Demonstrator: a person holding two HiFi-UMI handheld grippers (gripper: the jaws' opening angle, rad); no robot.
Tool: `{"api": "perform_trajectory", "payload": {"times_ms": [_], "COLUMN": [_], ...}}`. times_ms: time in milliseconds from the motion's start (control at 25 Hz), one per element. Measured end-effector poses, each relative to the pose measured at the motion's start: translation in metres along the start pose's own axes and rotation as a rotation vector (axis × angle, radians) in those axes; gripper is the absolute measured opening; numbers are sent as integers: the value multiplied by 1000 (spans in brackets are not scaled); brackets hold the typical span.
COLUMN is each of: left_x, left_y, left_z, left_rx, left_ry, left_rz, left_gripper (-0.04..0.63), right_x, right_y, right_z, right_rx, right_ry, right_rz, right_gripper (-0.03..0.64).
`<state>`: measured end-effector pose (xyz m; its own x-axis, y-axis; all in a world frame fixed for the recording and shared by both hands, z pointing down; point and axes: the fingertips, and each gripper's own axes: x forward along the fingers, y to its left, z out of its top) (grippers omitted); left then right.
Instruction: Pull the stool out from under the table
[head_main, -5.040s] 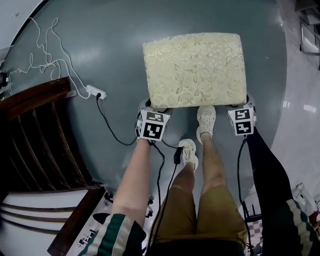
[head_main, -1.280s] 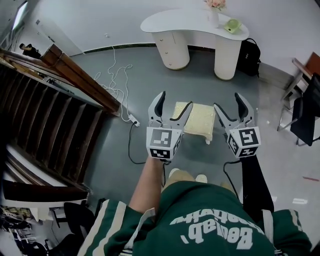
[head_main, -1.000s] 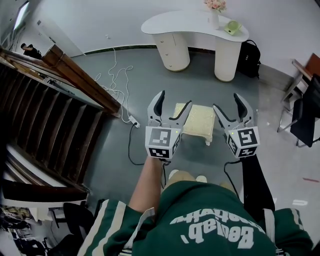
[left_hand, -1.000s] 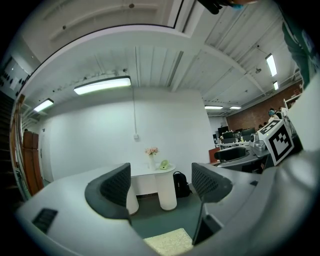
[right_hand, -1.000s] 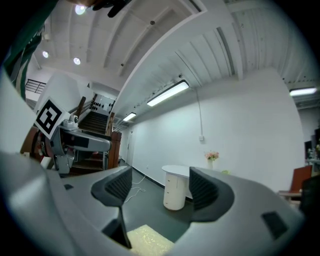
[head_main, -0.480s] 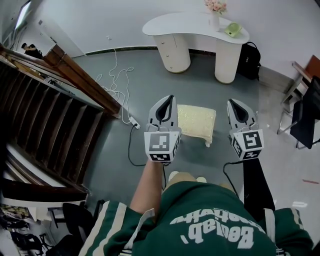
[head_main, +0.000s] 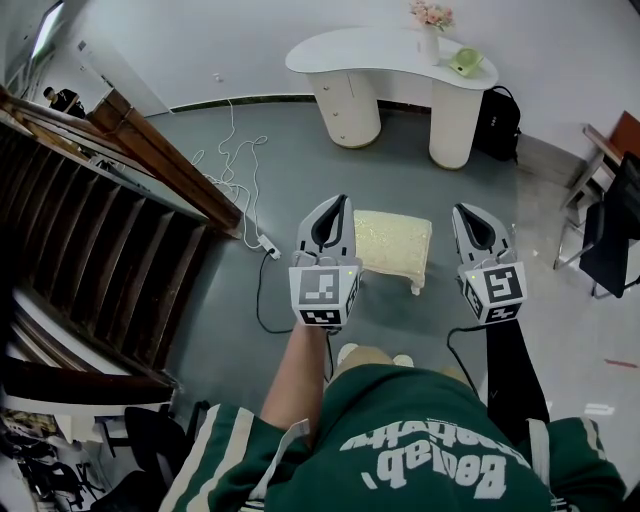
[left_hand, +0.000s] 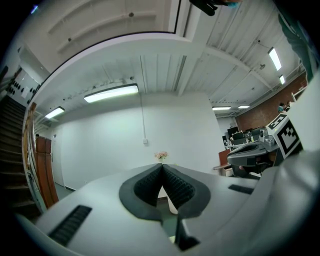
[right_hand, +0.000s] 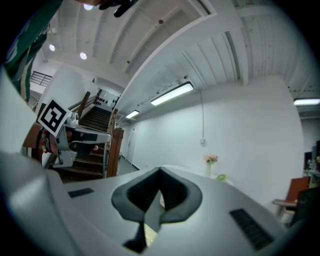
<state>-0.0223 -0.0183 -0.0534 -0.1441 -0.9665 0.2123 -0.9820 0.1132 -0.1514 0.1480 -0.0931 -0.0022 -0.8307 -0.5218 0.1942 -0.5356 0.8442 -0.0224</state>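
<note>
The stool (head_main: 393, 246), with a cream leaf-patterned cushion and pale legs, stands on the grey floor well in front of the curved white table (head_main: 385, 47). I hold both grippers in the air above it, touching nothing. My left gripper (head_main: 341, 201) hovers over the stool's left edge, jaws pressed together and empty. My right gripper (head_main: 460, 211) hangs just right of the stool, also shut and empty. In the left gripper view the left gripper (left_hand: 162, 166) shows its pads meeting, with only the far wall beyond. The right gripper view shows the same for the right gripper (right_hand: 160, 170).
A dark wooden staircase (head_main: 90, 220) fills the left. A white power strip (head_main: 266, 241) with cables lies on the floor left of the stool. A vase of flowers (head_main: 428, 20) stands on the table, a black bag (head_main: 497, 112) beside it, a dark chair (head_main: 612, 225) at far right.
Five seconds ago both grippers were low at the stool's near edge; now they are raised. Over the last second both pairs of jaws went from open to shut.
</note>
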Motion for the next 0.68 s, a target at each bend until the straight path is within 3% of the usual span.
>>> {"api": "perform_trajectory", "payload": {"times_ms": [680], "left_x": [-16], "left_y": [11], "left_z": [-10], "left_rx": [-6], "left_ry": [12], "left_rz": [-3], "left_gripper": [5], "right_x": [2], "right_y": [20], "right_z": [-2], "right_rx": [-4], "right_ry": [14], "right_rz": [11], "right_gripper": [3]}}
